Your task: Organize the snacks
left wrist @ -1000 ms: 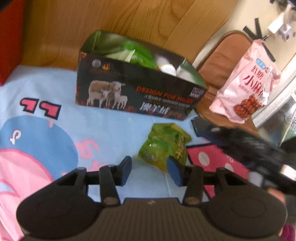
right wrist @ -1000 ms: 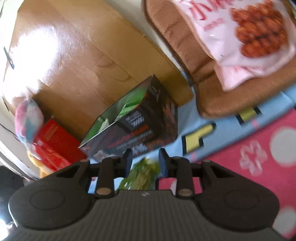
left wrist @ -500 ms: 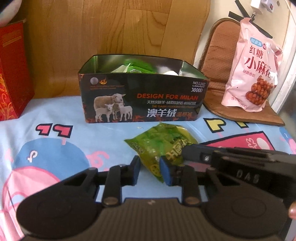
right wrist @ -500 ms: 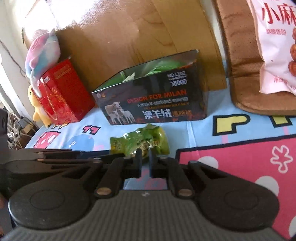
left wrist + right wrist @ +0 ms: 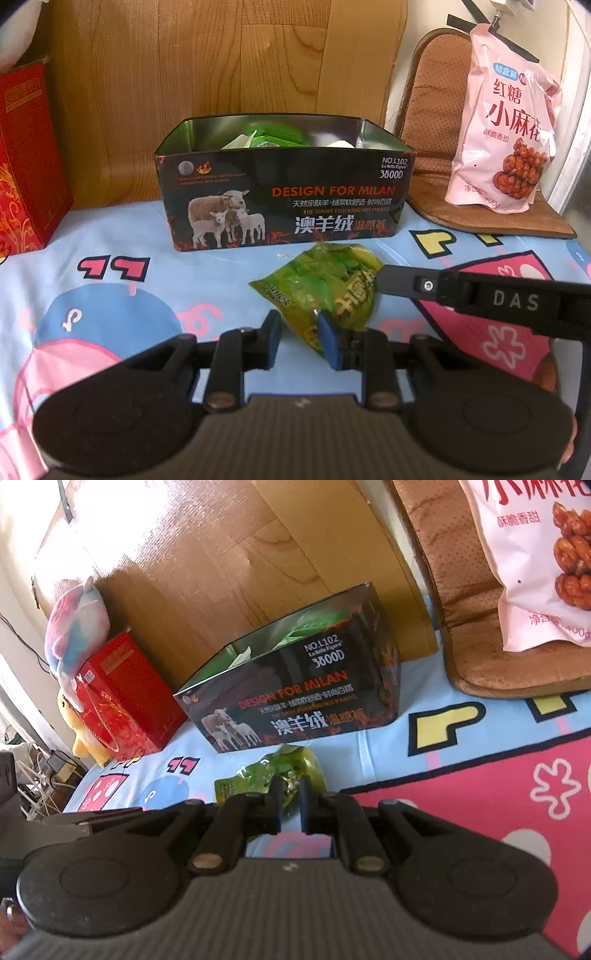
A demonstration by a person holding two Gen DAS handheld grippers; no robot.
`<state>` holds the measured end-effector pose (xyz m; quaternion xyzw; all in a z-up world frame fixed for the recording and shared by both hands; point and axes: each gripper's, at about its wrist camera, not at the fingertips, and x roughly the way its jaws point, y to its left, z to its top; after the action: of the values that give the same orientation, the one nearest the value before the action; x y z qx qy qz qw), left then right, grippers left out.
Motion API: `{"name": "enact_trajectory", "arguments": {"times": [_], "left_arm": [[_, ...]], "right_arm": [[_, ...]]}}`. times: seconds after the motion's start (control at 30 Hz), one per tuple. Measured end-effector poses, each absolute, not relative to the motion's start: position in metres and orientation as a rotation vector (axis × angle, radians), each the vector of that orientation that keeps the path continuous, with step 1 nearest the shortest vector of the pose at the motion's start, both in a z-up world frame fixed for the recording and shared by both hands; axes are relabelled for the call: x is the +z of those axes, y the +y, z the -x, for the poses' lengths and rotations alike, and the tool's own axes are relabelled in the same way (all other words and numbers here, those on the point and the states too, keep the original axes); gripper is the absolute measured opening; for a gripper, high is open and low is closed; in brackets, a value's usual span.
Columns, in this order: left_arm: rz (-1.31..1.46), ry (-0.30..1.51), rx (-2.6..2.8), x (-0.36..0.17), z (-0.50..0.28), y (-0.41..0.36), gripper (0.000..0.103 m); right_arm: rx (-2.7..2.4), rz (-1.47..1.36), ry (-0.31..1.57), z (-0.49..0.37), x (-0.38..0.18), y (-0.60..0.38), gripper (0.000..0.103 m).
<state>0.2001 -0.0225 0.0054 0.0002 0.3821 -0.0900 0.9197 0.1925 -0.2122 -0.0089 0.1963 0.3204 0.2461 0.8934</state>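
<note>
The left gripper [image 5: 301,338] is nearest. Its blue-padded jaws have just been closing and now stand narrow. The near corner of the green snack packet [image 5: 328,288] lies between them, against the right-hand pad. A strip of cloth shows between the packet and the other pad, so there is no firm pinch.

The right gripper [image 5: 290,794] comes in from the right side of the left wrist view. Its jaws are drawn tight together, and crinkled foil from the packet's right edge is caught between the tips.

The packet lies flat on the cartoon-print sheet [image 5: 110,295], about midway across it and towards its far edge. It is just in front of the long front wall of the black tin box [image 5: 288,206].

The tin is printed with sheep and "DESIGN FOR MILAN". It stands open-topped near the sheet's far edge, and green packets [image 5: 273,136] and something white show above its rim.

Left of the tin, at the far left corner, stands a red gift box [image 5: 26,166]. A pastel plush toy [image 5: 74,620] sits beside and above it.

Right of the tin a brown cushion [image 5: 428,177] lies at the far right corner. It carries an upright pink bag of brown-sugar dough twists [image 5: 506,122].

A wood-grain panel [image 5: 184,66] rises behind the tin along the far edge.
</note>
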Motion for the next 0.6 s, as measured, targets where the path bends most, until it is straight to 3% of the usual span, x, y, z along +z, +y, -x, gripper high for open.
{"name": "enact_trajectory", "arguments": {"times": [0.17, 0.33, 0.6], "left_arm": [[-0.005, 0.781, -0.185, 0.0052, -0.2, -0.0224, 0.024], [-0.016, 0.772, -0.184, 0.0047, -0.1985, -0.024, 0.025], [-0.048, 0.753, -0.172, 0.0033, -0.1958, -0.0283, 0.026]], "right_arm": [[0.5, -0.429, 0.661, -0.1933, -0.0094, -0.2162, 0.015], [0.477, -0.449, 0.657, -0.1943, -0.0097, -0.2199, 0.024], [0.475, -0.438, 0.657, -0.1948, -0.0096, -0.2189, 0.025]]}}
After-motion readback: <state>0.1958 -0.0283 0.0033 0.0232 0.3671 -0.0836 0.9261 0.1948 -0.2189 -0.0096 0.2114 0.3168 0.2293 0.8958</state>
